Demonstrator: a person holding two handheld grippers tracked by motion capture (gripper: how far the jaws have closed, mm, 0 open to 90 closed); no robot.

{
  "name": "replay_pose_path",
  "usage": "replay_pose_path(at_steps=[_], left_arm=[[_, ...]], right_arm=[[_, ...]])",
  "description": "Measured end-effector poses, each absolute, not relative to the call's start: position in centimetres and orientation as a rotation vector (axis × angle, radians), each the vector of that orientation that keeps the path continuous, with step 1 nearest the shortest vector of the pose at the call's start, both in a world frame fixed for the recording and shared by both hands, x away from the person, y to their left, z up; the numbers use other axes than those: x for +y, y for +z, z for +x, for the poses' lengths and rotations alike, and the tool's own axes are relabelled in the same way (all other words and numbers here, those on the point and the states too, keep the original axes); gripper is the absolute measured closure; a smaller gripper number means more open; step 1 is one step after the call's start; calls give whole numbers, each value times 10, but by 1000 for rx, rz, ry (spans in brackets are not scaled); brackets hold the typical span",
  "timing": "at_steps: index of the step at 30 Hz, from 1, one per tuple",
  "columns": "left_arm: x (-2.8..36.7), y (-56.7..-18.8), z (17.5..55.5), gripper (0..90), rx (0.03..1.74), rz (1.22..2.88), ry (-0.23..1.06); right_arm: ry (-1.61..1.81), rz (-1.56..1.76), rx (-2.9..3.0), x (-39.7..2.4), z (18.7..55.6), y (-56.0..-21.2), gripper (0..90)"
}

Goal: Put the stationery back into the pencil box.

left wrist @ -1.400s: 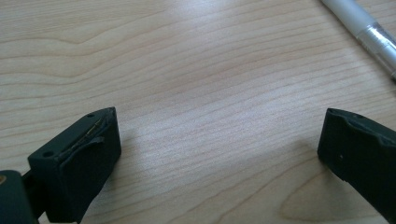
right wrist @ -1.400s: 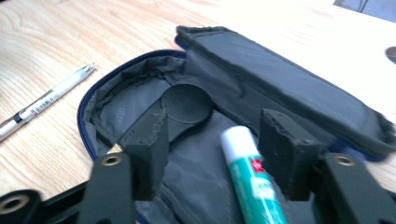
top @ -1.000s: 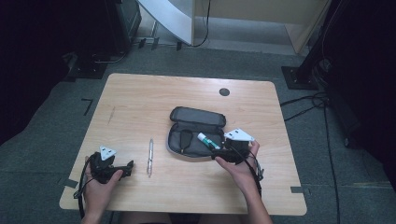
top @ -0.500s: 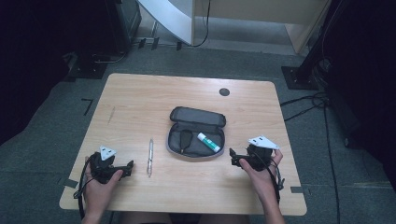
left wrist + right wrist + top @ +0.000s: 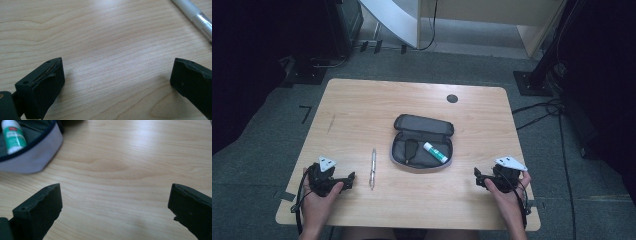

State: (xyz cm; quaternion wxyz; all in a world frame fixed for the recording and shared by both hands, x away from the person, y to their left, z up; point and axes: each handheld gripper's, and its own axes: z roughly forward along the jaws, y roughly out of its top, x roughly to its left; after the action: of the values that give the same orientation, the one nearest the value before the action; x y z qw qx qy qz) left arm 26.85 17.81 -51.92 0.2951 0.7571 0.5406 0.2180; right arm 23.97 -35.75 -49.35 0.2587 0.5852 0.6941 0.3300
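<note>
Both grippers are resting low near the front edge of the light wooden table (image 5: 362,107), jaws spread wide, nothing between them. The left gripper (image 5: 346,179) is sitting at front left, its own view showing bare wood between the black jaws and the slim silver-and-clear pen (image 5: 197,18) lying just past the far jaw. In the high view that pen (image 5: 372,167) is lying lengthwise between the left gripper and the open grey fabric pencil case (image 5: 422,142), apart from both.

The right gripper (image 5: 478,177) is sitting at front right, well clear of the case. The white-and-green glue stick (image 5: 435,152) is lying inside the case's near half, also showing at the corner of the right gripper view (image 5: 12,135) behind the case's pale grey rim (image 5: 37,152).

My read: glue stick is packed, pen is the remaining item. Next move probably calls for the left gripper to slide forward, straddle the pen barrel across its width, pinch, then lift it over the rim into the case. Thin round barrel may be rolling away if the jaws are closing off-centre.
</note>
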Motion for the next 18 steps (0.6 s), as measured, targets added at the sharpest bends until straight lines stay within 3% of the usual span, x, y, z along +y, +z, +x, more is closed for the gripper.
replay_pose_path(at_steps=[18], left_arm=[[171,-518,265,0,1512,1983,600]], right_arm=[[818,1626,1929,-389,216,-526,0]])
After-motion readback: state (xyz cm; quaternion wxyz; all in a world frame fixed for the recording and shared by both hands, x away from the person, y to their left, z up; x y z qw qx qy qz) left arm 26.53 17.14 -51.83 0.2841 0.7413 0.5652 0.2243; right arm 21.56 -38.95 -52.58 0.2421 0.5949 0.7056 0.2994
